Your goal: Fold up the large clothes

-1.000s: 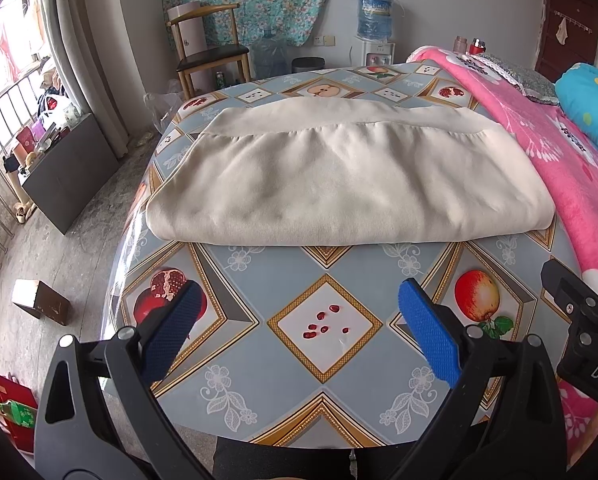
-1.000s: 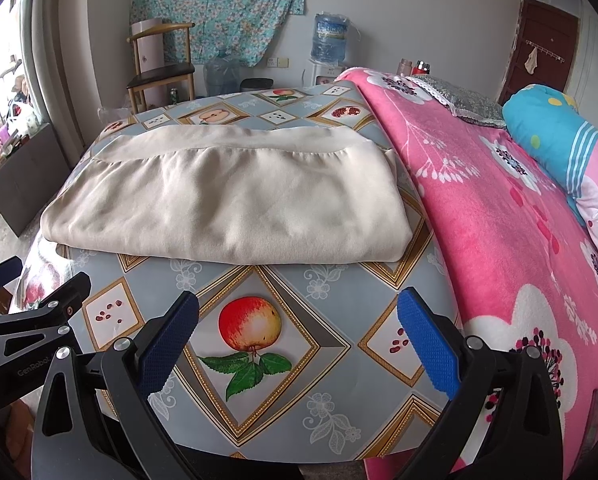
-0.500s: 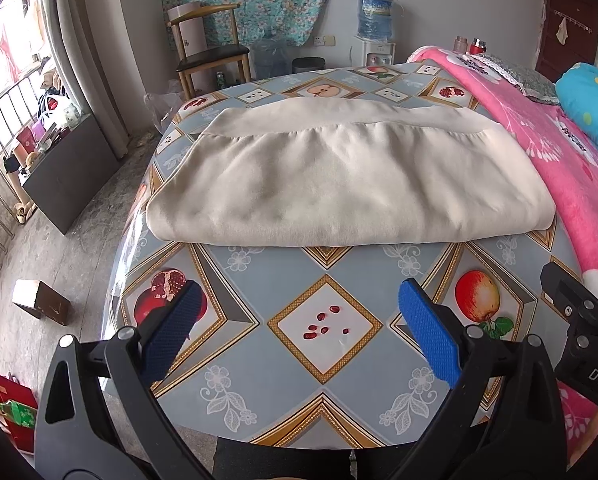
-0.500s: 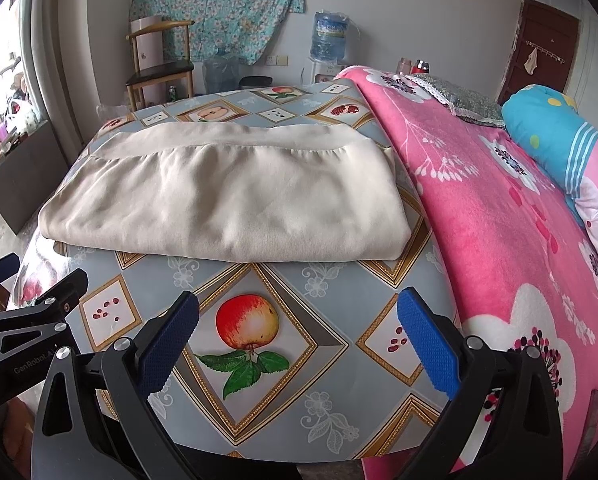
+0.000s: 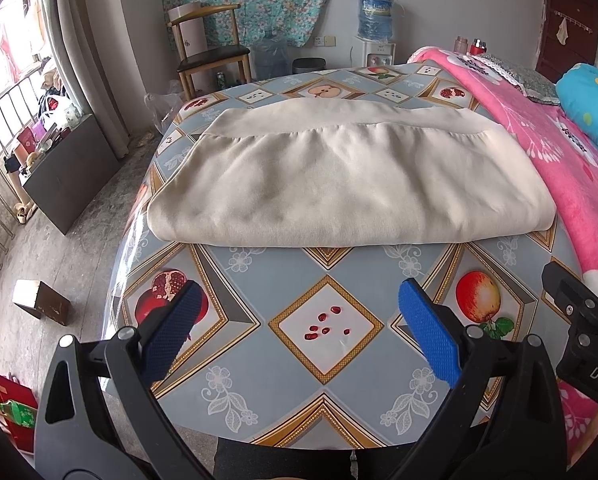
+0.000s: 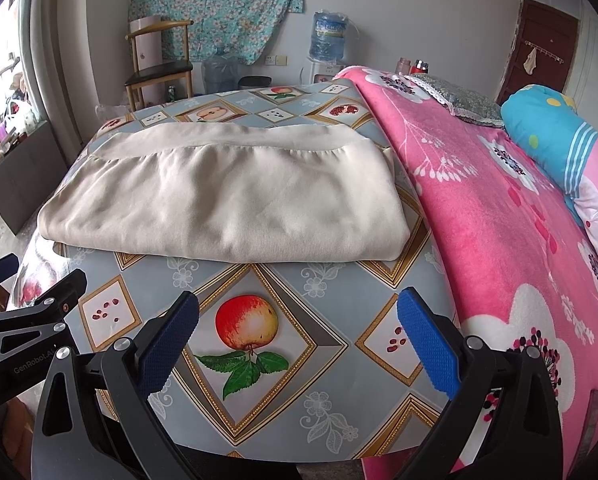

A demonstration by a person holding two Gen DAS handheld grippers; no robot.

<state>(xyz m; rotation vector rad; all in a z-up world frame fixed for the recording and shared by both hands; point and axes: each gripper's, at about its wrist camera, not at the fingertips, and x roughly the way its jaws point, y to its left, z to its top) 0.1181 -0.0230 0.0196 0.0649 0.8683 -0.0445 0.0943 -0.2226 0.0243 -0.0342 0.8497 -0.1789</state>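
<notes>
A cream garment (image 5: 339, 176) (image 6: 227, 196) lies folded into a wide flat rectangle on the fruit-patterned tablecloth (image 5: 327, 328) (image 6: 251, 336), its ribbed hem along the far side. My left gripper (image 5: 299, 300) hovers open over the cloth, short of the garment's near fold, blue pads wide apart and empty. My right gripper (image 6: 299, 308) is open too, above the apple print, nothing between its fingers. Each gripper's black frame shows at the other view's edge.
A pink floral blanket (image 6: 499, 240) covers the bed to the right, with a blue pillow (image 6: 555, 136). Behind the table stand a wooden chair (image 5: 207, 52) and a water dispenser (image 5: 375, 20). A dark cabinet (image 5: 67, 176) and a small box (image 5: 39, 302) sit on the floor left.
Nothing has visibly moved apart from a slight drift of the right wrist view; the garment lies as before and both grippers stay open.
</notes>
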